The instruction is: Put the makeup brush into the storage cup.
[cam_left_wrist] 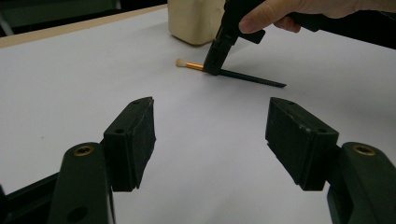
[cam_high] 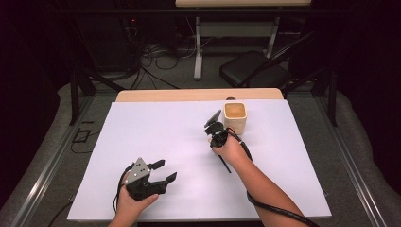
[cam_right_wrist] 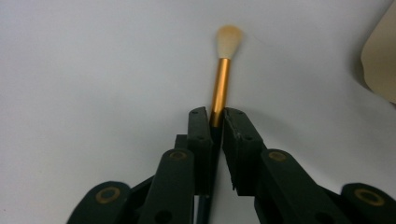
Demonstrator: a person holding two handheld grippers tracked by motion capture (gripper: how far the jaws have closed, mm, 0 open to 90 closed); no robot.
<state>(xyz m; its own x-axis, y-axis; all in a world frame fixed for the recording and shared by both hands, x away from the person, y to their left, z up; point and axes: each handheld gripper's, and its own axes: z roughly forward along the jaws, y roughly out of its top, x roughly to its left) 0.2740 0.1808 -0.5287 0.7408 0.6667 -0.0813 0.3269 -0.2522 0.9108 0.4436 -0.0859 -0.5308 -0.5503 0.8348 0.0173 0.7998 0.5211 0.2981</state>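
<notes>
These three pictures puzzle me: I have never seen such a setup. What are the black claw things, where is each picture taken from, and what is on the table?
A person holds a hand-operated two-jaw gripper in each hand. The high view looks down on a table covered by a white sheet. The other two views come from cameras riding on each gripper. The right gripper is shut on a small brush with a gold ferrule and pale tip, lying on the sheet beside a cream cup. The left gripper is open and holds nothing.

glossy metal brush ferrule (cam_right_wrist: pixel 220 88), matt jaws
</notes>
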